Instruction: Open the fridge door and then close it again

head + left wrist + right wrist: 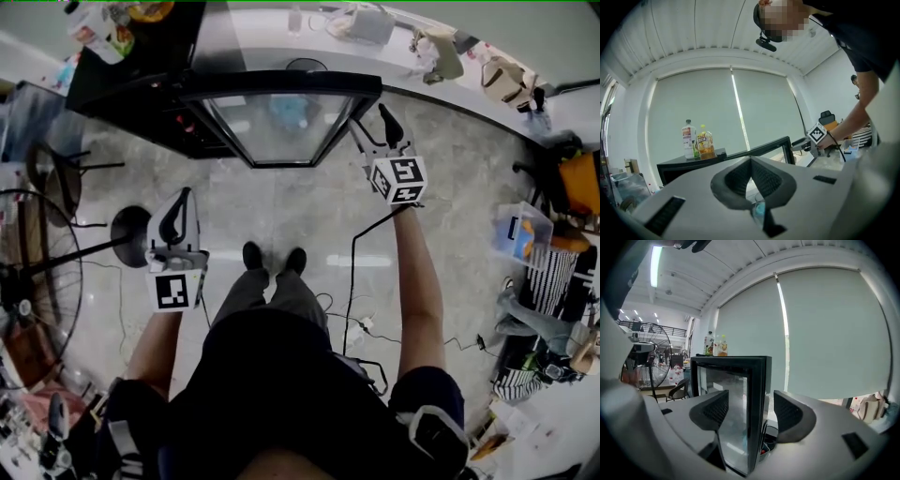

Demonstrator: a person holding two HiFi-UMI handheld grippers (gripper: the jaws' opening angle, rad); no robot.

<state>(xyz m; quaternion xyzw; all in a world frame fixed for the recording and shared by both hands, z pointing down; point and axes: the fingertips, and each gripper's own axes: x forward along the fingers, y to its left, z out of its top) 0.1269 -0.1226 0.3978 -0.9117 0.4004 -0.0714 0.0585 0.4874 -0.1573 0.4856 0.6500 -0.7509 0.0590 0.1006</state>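
In the right gripper view the bottom edge of the fridge door (740,399) is hidden behind the body of the right gripper (749,401); right of the door only a dark sliver of the inside shows, too little to tell its contents; the labels of the two bottles (723,347) on top are too small to read. In the head view the fan (21,307) is cut off by the left edge; the person's body (272,375) hides the near floor (281,216). In the left gripper view a bluish patch (759,211) beneath the left gripper (751,161) cannot be identified.
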